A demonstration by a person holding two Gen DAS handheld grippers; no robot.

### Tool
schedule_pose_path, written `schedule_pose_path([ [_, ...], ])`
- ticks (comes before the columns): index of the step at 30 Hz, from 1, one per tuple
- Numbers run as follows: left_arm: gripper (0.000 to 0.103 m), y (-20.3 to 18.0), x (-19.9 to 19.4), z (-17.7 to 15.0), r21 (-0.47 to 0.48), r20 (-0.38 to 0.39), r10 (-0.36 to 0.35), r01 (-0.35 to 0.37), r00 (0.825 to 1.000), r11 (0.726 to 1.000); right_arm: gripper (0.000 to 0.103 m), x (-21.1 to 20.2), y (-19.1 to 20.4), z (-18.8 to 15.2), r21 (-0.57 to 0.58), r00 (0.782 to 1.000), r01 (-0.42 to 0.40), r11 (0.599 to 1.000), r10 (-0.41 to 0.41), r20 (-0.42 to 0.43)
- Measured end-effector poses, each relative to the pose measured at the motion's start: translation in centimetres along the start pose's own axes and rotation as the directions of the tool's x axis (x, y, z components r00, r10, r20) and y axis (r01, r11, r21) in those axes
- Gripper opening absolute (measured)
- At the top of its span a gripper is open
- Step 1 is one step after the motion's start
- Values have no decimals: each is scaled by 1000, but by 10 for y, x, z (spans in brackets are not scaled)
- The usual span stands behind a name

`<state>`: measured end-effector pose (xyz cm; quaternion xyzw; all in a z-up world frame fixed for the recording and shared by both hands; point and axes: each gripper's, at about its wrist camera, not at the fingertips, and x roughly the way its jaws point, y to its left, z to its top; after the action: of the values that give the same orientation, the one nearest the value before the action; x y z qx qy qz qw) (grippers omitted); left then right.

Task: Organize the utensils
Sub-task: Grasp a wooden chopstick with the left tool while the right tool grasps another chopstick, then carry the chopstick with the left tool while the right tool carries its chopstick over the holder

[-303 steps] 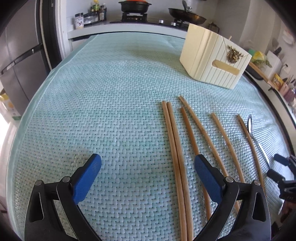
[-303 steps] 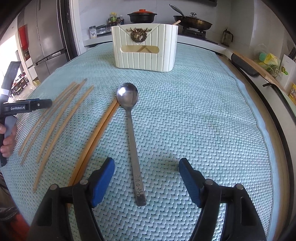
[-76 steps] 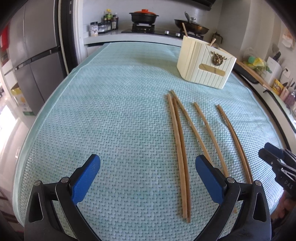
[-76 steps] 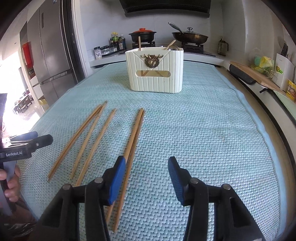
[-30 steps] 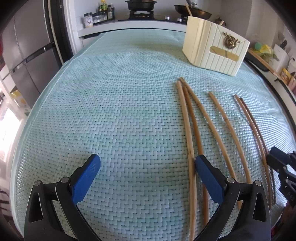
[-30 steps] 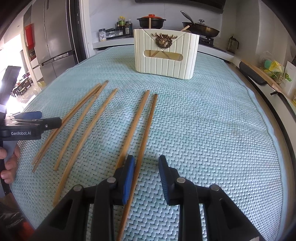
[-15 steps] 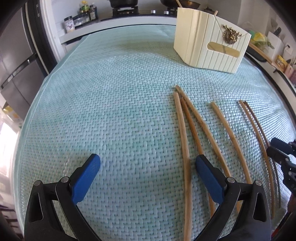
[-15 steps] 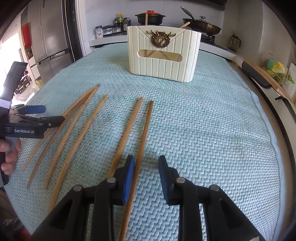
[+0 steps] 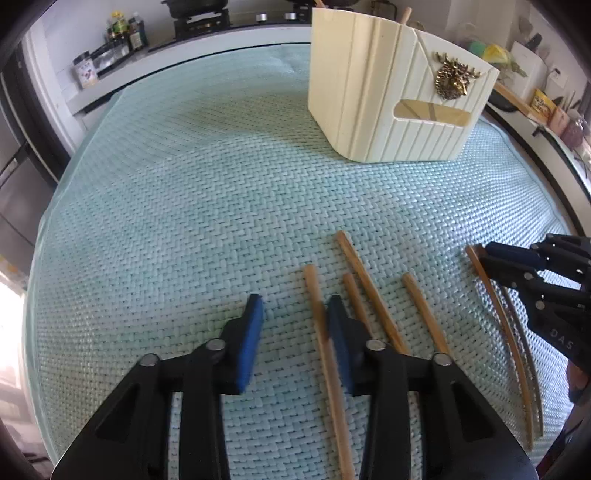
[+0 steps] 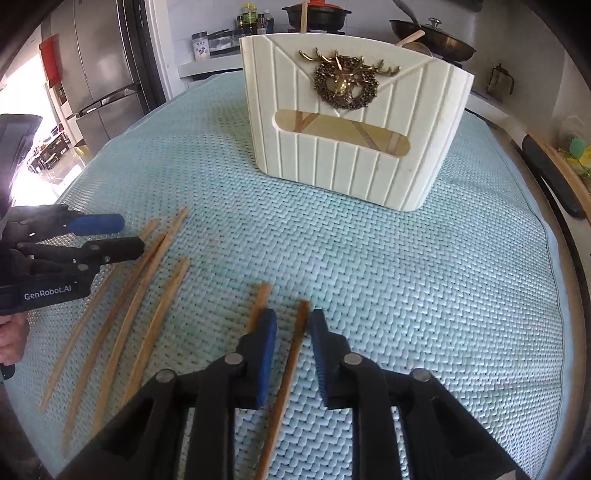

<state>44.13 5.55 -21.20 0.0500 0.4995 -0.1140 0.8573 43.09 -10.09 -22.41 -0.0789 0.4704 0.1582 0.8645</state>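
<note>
While the left gripper (image 9: 293,314) sits low over the teal woven mat (image 9: 177,206), its blue pads stand partly apart, narrower than wide, with one chopstick (image 9: 325,354) lying between them close against the right pad; whether the pad touches it cannot be told. Three more chopsticks lie just to the right of that gripper: a short-looking one (image 9: 354,299), a longer one (image 9: 365,284) and a fourth (image 9: 424,314), roughly parallel. Further right, two chopsticks lie at the right gripper (image 9: 517,266), which enters from the side. Count on the mat from the left wrist view: six. From the right wrist view, the right gripper (image 10: 293,334) has a narrow gap, and one chopstick (image 10: 291,354) runs up between its pads, not clearly pinched; contact cannot be confirmed. A second chopstick (image 10: 258,302) lies just beside the left pad, outside it. Four chopsticks (image 10: 147,295) lie fanned at the left, near the left gripper (image 10: 107,236). Beyond them, well apart from the grippers, stands the cream ribbed utensil holder (image 10: 351,155), upright on the mat, with a brass deer-head ornament (image 10: 345,81) on its face and one oblong window below. Two wooden tips (image 10: 303,18) rise above its rim. Farthest back: one lidded pot (image 10: 314,14), one wok (image 10: 432,40) and a fridge (image 10: 99,62).
</note>
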Motion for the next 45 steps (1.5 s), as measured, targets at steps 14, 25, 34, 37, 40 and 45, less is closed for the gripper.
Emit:
schedule_pose_path([
  [14, 5, -19, -71, -24, -33, 147, -64, 70, 987, 997, 6, -65, -32, 3, 149, 977, -173, 974, 150, 153],
  [25, 5, -22, -179, -11, -26, 377, -111, 130, 920, 991, 6, -184, -25, -3, 103, 905, -230, 968, 174, 389],
  [34, 5, -28, -226, -8, -27, 491, -128, 162, 862, 986, 5, -237, -22, -4, 81, 847, -182, 980, 114, 519],
  [37, 5, -28, -231, -4, -34, 508, -127, 168, 852, 985, 5, -244, -22, 2, 79, 835, -175, 981, 105, 540],
  [40, 5, -25, -233, 2, -43, 510, -136, 183, 849, 982, 5, -251, -21, 8, 73, 827, -163, 984, 96, 554],
  [45, 5, -17, -239, 3, -57, 508, -137, 192, 851, 980, 5, -261, -18, 16, 51, 818, -143, 988, 89, 568],
])
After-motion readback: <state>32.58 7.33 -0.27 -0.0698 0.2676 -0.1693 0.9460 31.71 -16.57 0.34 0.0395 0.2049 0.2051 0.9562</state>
